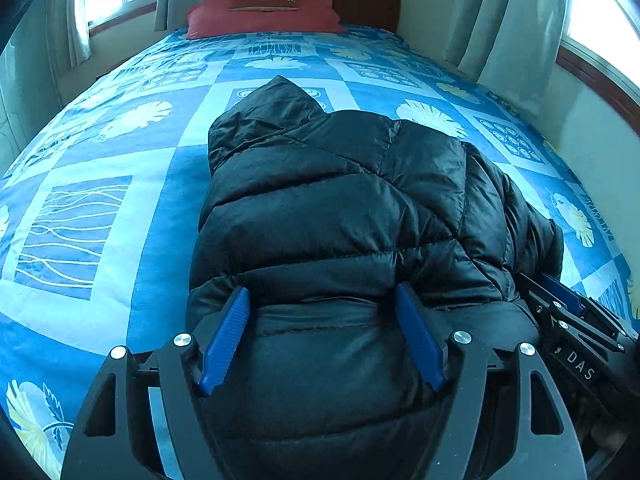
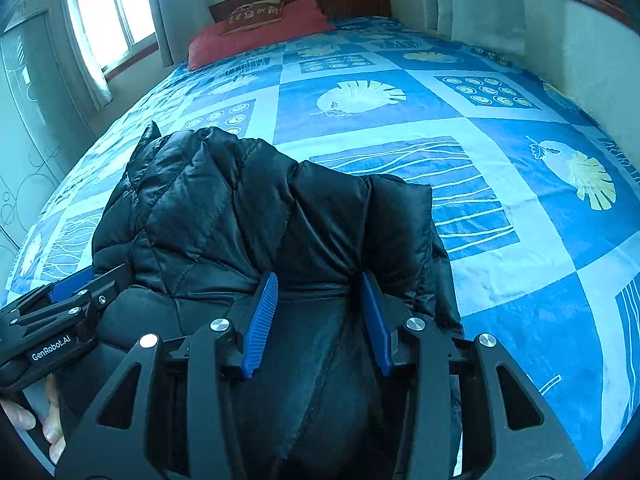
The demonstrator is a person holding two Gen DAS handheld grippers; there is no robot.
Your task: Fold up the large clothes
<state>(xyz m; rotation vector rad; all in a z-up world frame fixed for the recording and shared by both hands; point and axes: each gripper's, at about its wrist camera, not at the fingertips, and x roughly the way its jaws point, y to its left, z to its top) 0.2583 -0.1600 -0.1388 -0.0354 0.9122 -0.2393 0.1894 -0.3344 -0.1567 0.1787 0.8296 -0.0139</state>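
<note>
While the black quilted puffer jacket (image 1: 340,208) lies bunched on the blue patterned bedspread (image 1: 100,184), hood toward the red pillow (image 1: 264,16), the left gripper (image 1: 322,340) and right gripper (image 2: 316,320) each straddle its near hem, jaws apart around padding; whether they pinch is unclear. Best lift evenly toward the pillow.

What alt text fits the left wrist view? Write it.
A black quilted puffer jacket lies on a blue patterned bedspread, its hem between the left gripper's open blue fingers. The right gripper sits alongside.
</note>
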